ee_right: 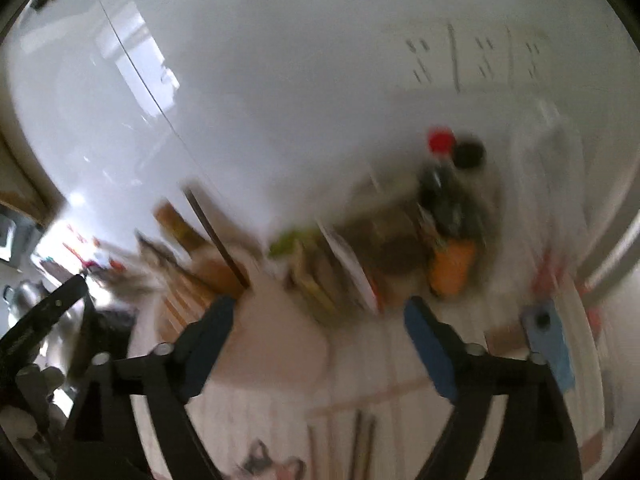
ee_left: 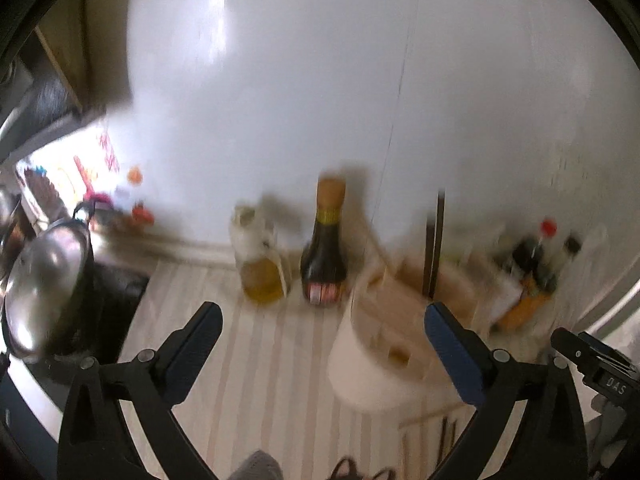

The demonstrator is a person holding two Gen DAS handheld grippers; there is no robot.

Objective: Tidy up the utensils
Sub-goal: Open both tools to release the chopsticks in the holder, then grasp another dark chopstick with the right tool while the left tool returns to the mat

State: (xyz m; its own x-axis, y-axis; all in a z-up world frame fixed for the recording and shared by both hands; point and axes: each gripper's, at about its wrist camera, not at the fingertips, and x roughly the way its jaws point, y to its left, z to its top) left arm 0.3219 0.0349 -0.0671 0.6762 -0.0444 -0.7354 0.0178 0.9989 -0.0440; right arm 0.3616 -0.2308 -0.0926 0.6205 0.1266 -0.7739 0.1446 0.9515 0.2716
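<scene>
my left gripper (ee_left: 324, 320) is wide apart and holds nothing. it hangs over a striped counter (ee_left: 248, 360). just past its right finger stands a white holder (ee_left: 368, 368) with a pale wooden thing in it, too blurry for me to name. behind that i see a dark bottle (ee_left: 325, 256) and a jug of yellow oil (ee_left: 260, 260), side by side at the white wall. a shiny pot lid (ee_left: 44, 292) sits far left.

my right gripper (ee_right: 318, 316) is wide apart too, with nothing in it. the white holder (ee_right: 276, 344) is just by its left finger. below, long thin sticks (ee_right: 362, 444) lie flat on the counter. more bottles (ee_right: 448, 216) stand further back. everything is blurry.
</scene>
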